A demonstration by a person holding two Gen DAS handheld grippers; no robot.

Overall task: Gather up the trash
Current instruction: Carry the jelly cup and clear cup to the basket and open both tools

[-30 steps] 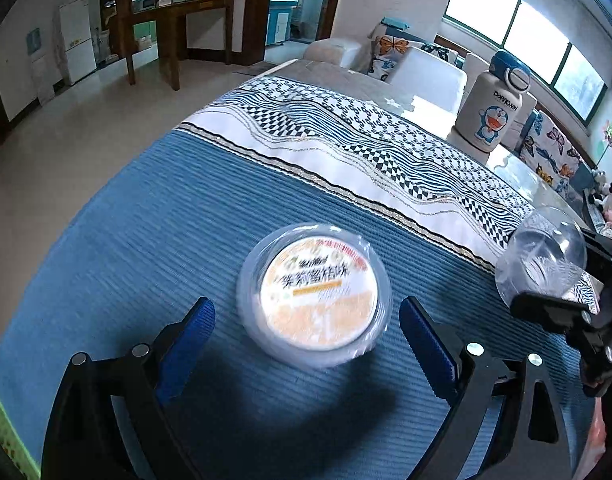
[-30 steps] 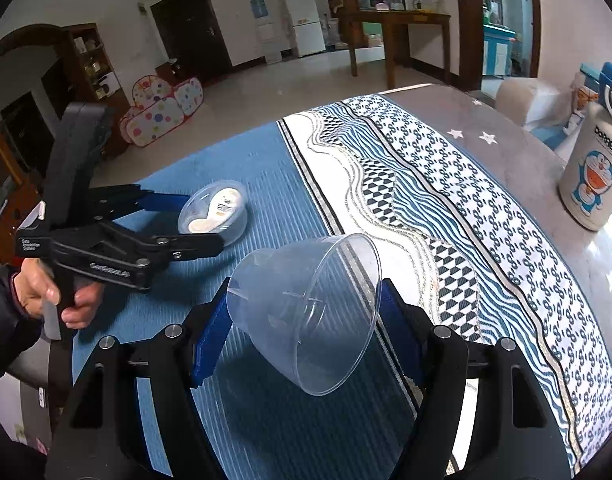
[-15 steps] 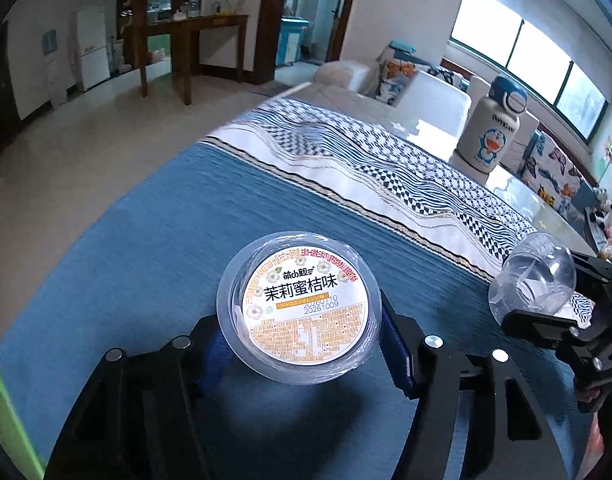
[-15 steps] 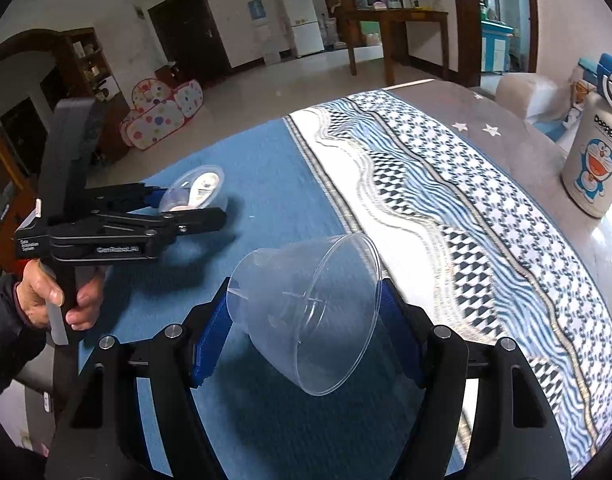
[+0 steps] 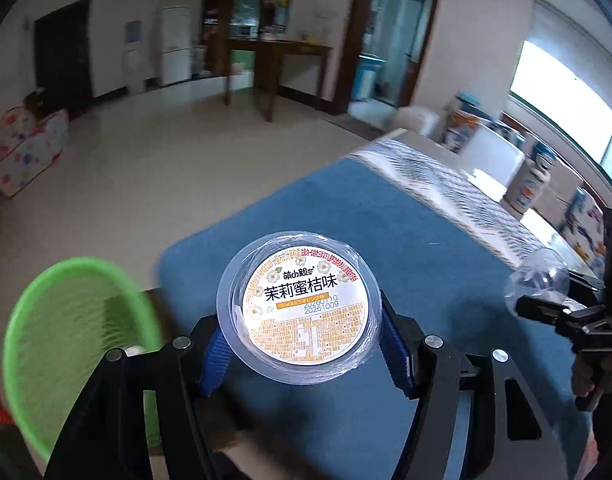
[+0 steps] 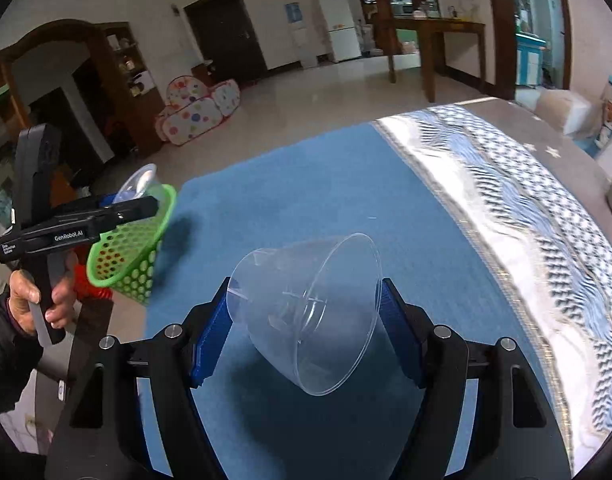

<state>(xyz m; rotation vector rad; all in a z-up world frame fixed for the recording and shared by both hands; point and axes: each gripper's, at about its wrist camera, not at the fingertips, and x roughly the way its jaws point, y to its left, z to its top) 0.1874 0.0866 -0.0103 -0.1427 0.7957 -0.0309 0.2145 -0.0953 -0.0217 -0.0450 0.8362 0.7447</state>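
jelly cup [image 5: 302, 306] pinched between blue pads of left gripper [image 5: 304, 340], jaws just closed onto it; held off blue cloth [image 5: 405, 232], near table corner, just beside green basket [image 5: 66, 344]. clear plastic cup [image 6: 311, 312] clamped on its side in right gripper [image 6: 306, 340], above cloth. person's hand [image 6: 38, 300] on left gripper handle.

The pudding cup [image 5: 302, 308] is clear, shiny plastic with a smooth paper label on top. The empty cup [image 6: 309, 312] is thin see-through plastic, glossy and smooth. The basket [image 6: 132, 248] at nine o'clock is bright green plastic full of round holes. The bench [image 6: 317, 192] wears a blue cloth with fine ribs, soft and matt. The jaws are dull black plastic with ridged blue pads [image 6: 210, 344] and small silver metal bolts. The floor [image 5: 154, 172] is pale and shiny.
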